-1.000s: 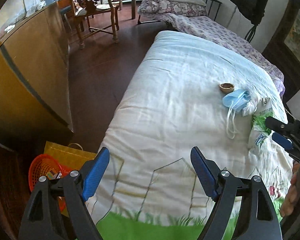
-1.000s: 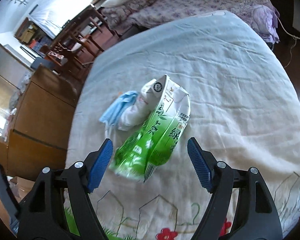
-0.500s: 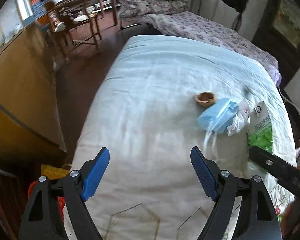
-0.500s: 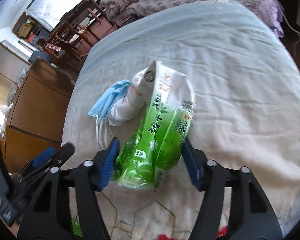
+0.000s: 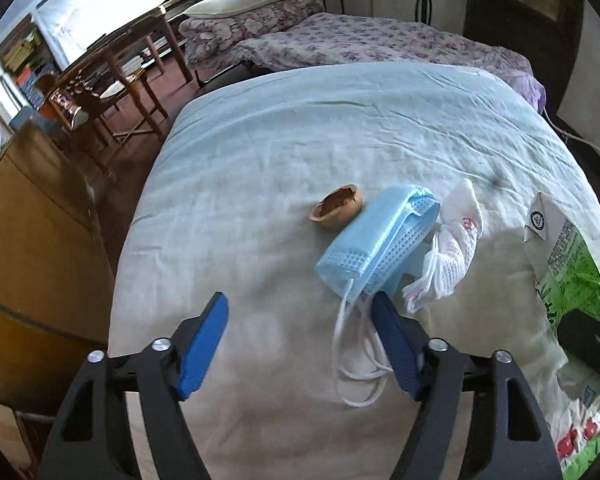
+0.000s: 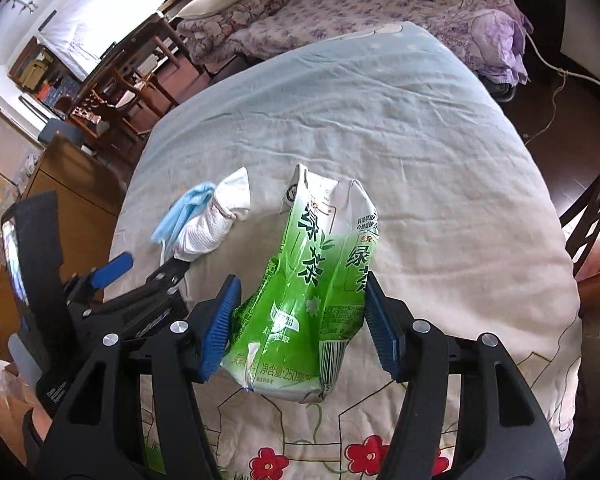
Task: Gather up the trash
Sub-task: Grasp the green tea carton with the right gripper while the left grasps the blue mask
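Note:
A crushed green tea carton point(image 6: 312, 288) lies on the bed; its top also shows in the left wrist view point(image 5: 564, 256). My right gripper point(image 6: 300, 328) is shut on the carton, a blue pad touching each side. A blue face mask point(image 5: 376, 244) with white loops, a crumpled white tissue point(image 5: 448, 256) and a brown nutshell point(image 5: 336, 208) lie together mid-bed. The mask point(image 6: 182, 212) and tissue point(image 6: 216, 216) also show in the right wrist view. My left gripper point(image 5: 300, 340) is open and empty just short of the mask, its right pad by the loops. It also shows in the right wrist view point(image 6: 140, 268).
The bed cover point(image 5: 340, 128) has a printed flower border at the near edge point(image 6: 268, 460). A wooden cabinet point(image 5: 32, 240) stands to the left. A second bed with a floral cover point(image 5: 360, 40) lies beyond, with wooden chairs and a table point(image 5: 112, 76) at the back left.
My right gripper has moved forward and closed its pads onto the carton. My left gripper has swung from the bed's near edge up to the mask, still open.

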Motion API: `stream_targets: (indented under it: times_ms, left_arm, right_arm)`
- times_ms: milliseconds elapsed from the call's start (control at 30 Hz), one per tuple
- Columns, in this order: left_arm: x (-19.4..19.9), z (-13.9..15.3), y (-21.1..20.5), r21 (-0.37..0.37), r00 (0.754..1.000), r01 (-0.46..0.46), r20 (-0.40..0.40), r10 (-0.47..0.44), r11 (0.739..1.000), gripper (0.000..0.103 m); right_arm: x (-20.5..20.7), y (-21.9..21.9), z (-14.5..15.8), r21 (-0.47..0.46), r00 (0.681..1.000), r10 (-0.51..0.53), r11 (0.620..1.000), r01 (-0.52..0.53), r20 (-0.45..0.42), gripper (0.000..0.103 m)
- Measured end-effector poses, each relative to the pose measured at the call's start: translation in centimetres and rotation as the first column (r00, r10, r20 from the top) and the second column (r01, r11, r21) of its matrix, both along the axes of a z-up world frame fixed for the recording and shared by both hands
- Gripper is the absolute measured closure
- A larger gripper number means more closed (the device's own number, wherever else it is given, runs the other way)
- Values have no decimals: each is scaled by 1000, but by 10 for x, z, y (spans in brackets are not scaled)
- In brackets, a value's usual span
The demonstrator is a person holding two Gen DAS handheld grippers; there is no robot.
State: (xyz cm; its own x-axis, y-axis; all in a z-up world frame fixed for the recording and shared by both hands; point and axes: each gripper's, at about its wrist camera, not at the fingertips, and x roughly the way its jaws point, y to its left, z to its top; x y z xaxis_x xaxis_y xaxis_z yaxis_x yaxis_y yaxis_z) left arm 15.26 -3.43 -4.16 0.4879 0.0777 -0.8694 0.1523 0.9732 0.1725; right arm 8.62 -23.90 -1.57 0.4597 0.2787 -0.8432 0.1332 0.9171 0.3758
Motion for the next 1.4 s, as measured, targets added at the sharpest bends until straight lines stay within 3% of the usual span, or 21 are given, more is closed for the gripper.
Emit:
stream_targets:
  times_ms: [233, 300, 367, 433, 700, 800, 933, 1000, 1033, 1067, 1200, 1400]
  left_arm:
    - [4, 1, -12, -2, 998, 57, 21, -57, 998, 35]
    - [3, -1, -18, 1, 996, 84, 22, -84, 996, 41]
    - [5, -4, -19, -52, 993, 118, -10, -118, 992, 87]
    - [1, -3, -18, -97, 992, 122, -26, -125, 988, 100]
    - [-36, 13, 14, -195, 994, 85, -50, -97, 977, 100]
    - [-55, 16, 26, -201, 995, 64, -60, -77, 977, 100]
    - [-70, 7, 38, -225, 988, 45, -136, -77, 973, 97]
    - [-71, 6, 39, -223, 987, 45, -142, -78, 974, 78]
    - [-70, 6, 40, -217, 988, 43, -134, -73, 975, 53]
    - [-67, 7, 39, -214, 991, 49, -114, -74, 976, 41]
    - [-56, 7, 29, -165, 993, 73, -81, -88, 984, 41]
    - [-35, -3, 22, -142, 993, 59, -98, -73, 988, 42]
  right_arm:
    - [4, 3, -5, -2, 999, -2, 1000, 2, -38, 40]
    - [4, 7, -6, -17, 999, -1, 1000, 0, -41, 40]
    - [6, 8, -9, -18, 999, 6, 1000, -6, -45, 40]
    - [6, 7, -10, -5, 999, 7, 1000, -8, -48, 40]
    - [5, -1, -9, 19, 1000, 1, 1000, -1, -31, 42]
    - [4, 5, -8, -20, 999, 16, 1000, -17, -34, 41]
    - [6, 17, -11, -97, 998, 38, 994, -43, -54, 35]
    - [7, 22, -12, -142, 998, 38, 989, -45, -51, 30]
    - [7, 23, -12, -157, 998, 36, 987, -43, -51, 28]
    - [8, 24, -13, -177, 998, 33, 983, -42, -52, 26]
    - [12, 28, -16, -204, 997, 42, 978, -53, -58, 22]
    - [19, 33, -20, -245, 996, 61, 967, -74, -60, 20]
